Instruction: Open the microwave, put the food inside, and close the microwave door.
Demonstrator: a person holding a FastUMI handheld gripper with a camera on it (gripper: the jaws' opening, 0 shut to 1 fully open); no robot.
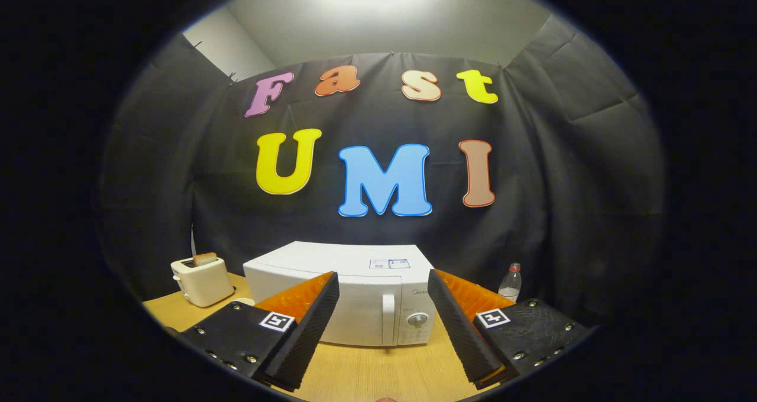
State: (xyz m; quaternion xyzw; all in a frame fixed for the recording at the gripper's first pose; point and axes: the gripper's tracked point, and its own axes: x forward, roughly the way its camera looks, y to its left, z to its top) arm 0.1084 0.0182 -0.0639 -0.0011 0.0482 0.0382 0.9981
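Microwave [361,298], door closed and its labels too small to read, sits on the surface [378,372] beyond the gripper [383,307], jaws wide apart, empty.

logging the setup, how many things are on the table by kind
microwave: 1, door shut
toaster: 1, with a slice in its slot
bottle: 1
total: 3
The claw is open, holding nothing, its fingers either side of the microwave's handle, short of it.
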